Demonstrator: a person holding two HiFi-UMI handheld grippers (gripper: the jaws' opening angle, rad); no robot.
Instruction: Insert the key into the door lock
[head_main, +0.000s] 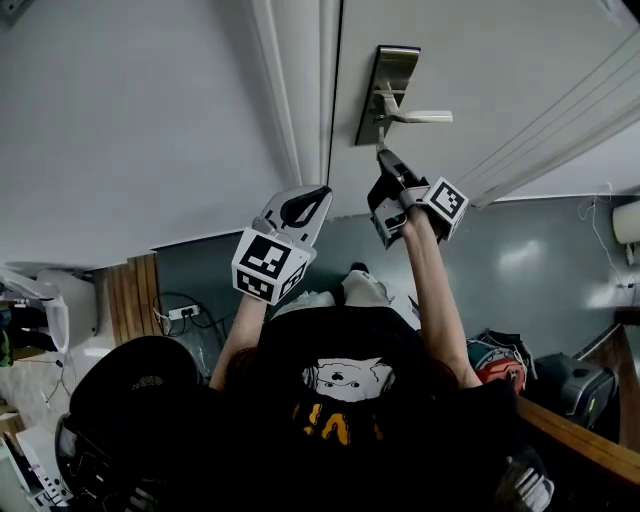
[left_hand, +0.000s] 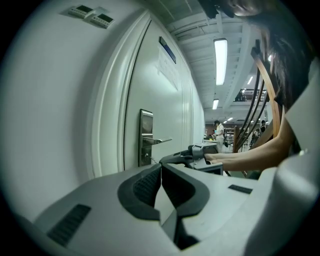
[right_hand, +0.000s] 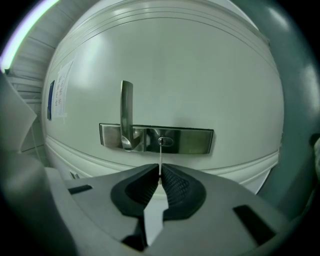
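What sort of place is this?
Probably an office or institutional building, indoors: a pale door with a steel lock plate and lever handle, strip ceiling lights, and a notice. The right gripper holds a key toward the lock plate.

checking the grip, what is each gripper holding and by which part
Right gripper pinches the key by its rear end; left gripper holds nothing.

key (right_hand: 160, 154) tip at the lock (right_hand: 165, 141); handle (right_hand: 126, 112) beside it on the plate (right_hand: 194, 142).
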